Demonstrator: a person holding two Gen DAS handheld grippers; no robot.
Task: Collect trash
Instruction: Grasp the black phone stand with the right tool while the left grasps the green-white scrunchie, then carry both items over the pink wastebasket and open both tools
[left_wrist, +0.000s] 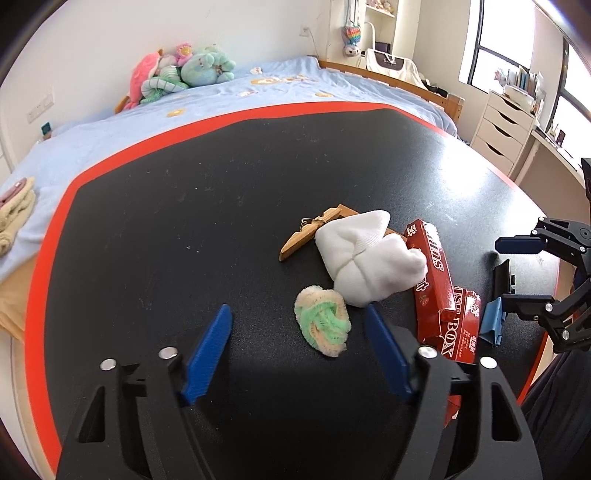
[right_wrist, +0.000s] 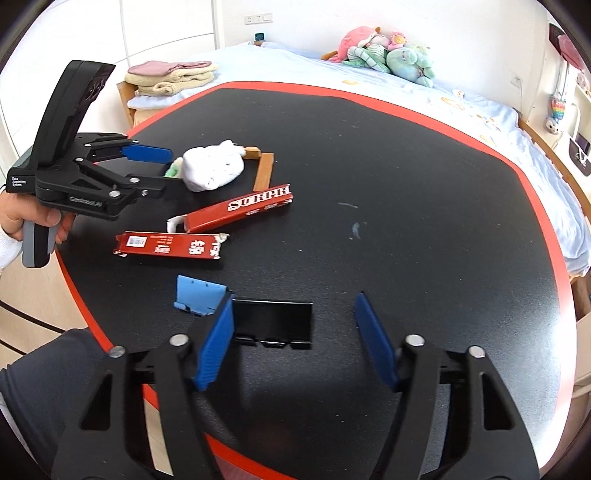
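From the left wrist we see the left gripper (left_wrist: 298, 349), jaws spread wide and holding nothing, with a fuzzy green-and-peach scrunchie (left_wrist: 322, 320) lying on the black counter (left_wrist: 184, 221) between its fingers. Just beyond sits a white bundled cloth (left_wrist: 369, 260), covering part of a wooden hanger (left_wrist: 308, 230) and touching the torn red box (left_wrist: 436, 280). From the right wrist we see the right gripper (right_wrist: 293, 339), jaws open and empty, over a black stand (right_wrist: 275, 323) beside a blue stand (right_wrist: 197, 297). Only this view shows the box as two separate pieces, and a hand (right_wrist: 26, 218) gripping the left tool.
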